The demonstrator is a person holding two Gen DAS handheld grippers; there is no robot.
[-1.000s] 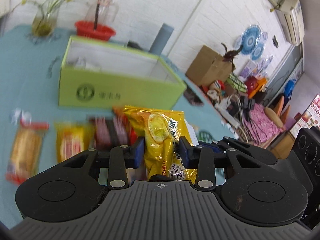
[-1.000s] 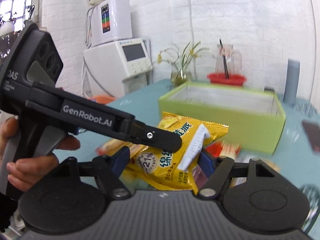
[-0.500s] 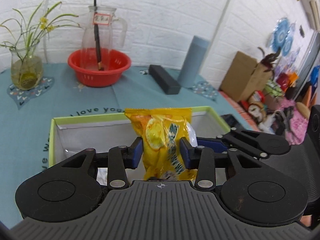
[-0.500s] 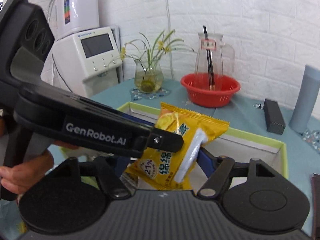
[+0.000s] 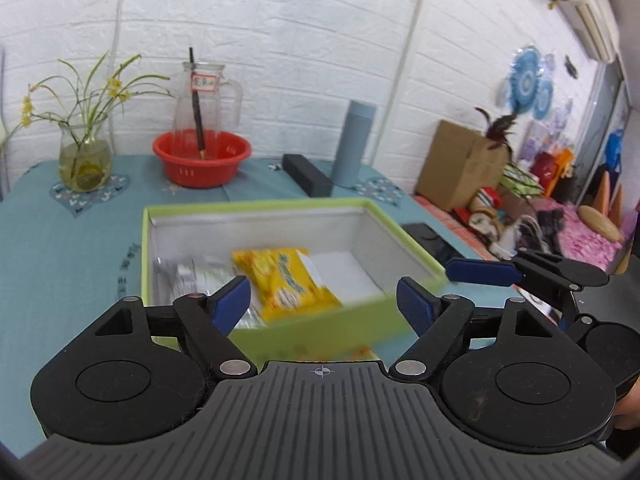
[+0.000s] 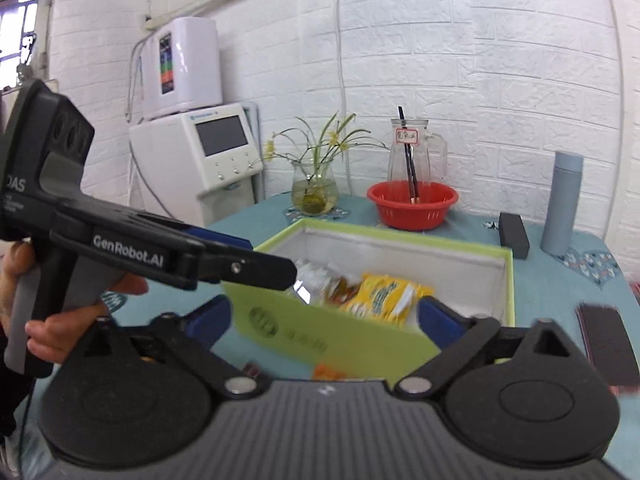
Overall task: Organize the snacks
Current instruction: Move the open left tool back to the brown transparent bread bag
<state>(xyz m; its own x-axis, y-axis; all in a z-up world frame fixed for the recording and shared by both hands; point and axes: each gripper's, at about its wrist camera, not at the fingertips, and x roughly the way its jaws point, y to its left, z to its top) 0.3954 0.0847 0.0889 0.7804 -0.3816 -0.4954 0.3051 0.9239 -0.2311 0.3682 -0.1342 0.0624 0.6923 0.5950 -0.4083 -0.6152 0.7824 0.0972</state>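
A yellow snack bag (image 5: 290, 278) lies flat inside the green box (image 5: 256, 210) with a white lining, next to clear and white packets (image 5: 188, 274). It also shows in the right wrist view (image 6: 384, 294), inside the same box (image 6: 506, 264). My left gripper (image 5: 324, 302) is open and empty, just above the box's near wall. My right gripper (image 6: 324, 316) is open and empty too, at the box's near wall. The left gripper's body (image 6: 132, 248) crosses the right wrist view at left.
On the teal tablecloth behind the box stand a red basin (image 5: 202, 158) with a glass jug, a flower vase (image 5: 84, 158), a grey-blue bottle (image 5: 354, 142) and a black case (image 5: 306, 174). A dark phone (image 6: 606, 344) lies right of the box. An orange packet (image 6: 330, 372) peeks out below it.
Both grippers held the yellow bag and carried it from the table over the box. Both have now opened and the bag lies in the box.
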